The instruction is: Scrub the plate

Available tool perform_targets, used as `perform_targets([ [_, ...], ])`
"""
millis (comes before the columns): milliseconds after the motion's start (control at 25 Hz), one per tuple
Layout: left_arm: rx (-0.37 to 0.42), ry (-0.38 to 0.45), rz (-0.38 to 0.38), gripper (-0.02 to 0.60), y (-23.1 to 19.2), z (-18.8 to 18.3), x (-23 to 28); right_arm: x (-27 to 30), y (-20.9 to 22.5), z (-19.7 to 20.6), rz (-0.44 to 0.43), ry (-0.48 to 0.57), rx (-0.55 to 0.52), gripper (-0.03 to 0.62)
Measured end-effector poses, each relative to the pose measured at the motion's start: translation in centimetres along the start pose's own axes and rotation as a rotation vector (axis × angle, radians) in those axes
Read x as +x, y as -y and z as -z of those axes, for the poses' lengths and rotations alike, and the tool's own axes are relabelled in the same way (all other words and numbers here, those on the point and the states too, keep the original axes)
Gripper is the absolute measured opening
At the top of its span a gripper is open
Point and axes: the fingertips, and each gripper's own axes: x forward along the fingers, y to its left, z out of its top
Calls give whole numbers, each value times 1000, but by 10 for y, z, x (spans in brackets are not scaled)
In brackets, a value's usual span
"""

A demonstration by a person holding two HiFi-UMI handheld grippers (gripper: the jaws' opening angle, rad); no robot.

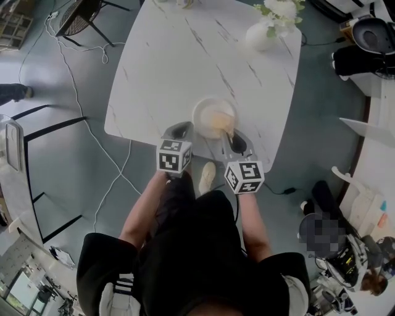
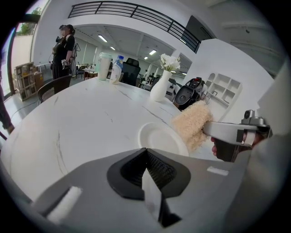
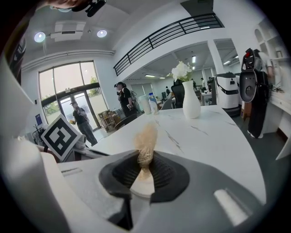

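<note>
In the left gripper view the left gripper (image 2: 146,159) hides the plate's (image 2: 159,136) near rim, and the sponge (image 2: 193,125) covers its right edge. In the right gripper view the sponge's lower end is buried between the right gripper's (image 3: 144,166) jaws. The far bottles (image 2: 116,69) are too small to read, and the head view's top edge cuts the flowers (image 1: 281,8).

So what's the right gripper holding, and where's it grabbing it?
A tan scrubbing sponge, pinched at its near end by the right gripper; the rest sticks out above the plate.
</note>
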Motion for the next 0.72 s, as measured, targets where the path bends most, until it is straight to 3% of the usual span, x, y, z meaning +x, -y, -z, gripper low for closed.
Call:
perform_targets([
  [720,-27,-1,3,6,9,23,-8,-2,-23,47,-50,-85,17,55],
])
